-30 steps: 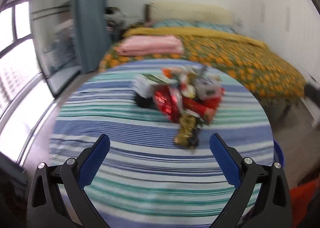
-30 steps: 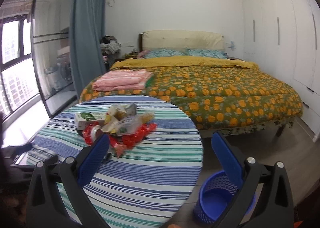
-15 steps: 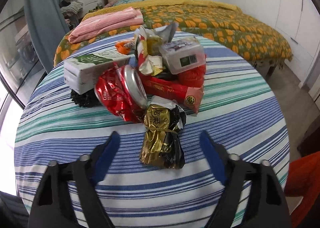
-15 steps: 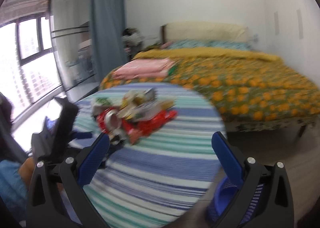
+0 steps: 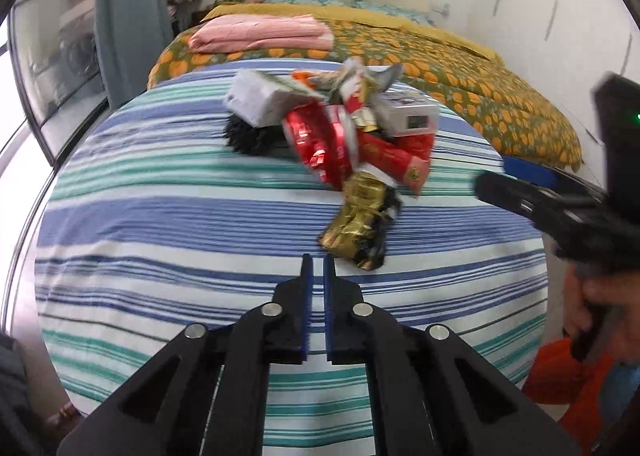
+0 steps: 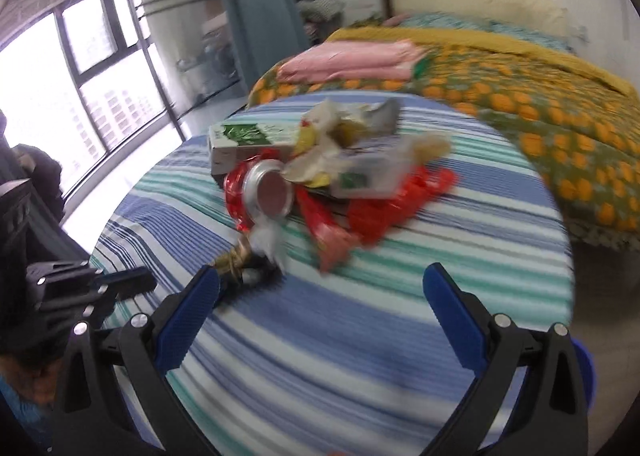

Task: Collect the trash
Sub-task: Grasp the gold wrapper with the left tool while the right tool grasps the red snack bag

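No trash is judged collected: the heap of crushed red can, cartons and foil wrappers (image 5: 340, 136) lies on the round striped-cloth counter (image 5: 160, 216). The left gripper (image 5: 316, 262) fingers are together, empty (just short of the gold wrapper (image 5: 356, 224)). The right gripper (image 6: 320, 288) fingers are held apart, nothing between.

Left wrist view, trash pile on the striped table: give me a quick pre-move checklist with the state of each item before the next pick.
1. left gripper empty: ok, jaws shut with nothing between them.
2. Left gripper open enough to take trash: not ok, needs opening first.
3. gold wrapper reachable: ok, it lies nearest, just beyond the left fingertips, apart from them.
4. right gripper ready: ok, jaws wide open and empty over the striped table.
5. Both grippers clear of each other: cannot tell, both crowd the same wrapper.
6. blue basket in place for dropping: cannot tell, only a sliver shows at the table's edge.
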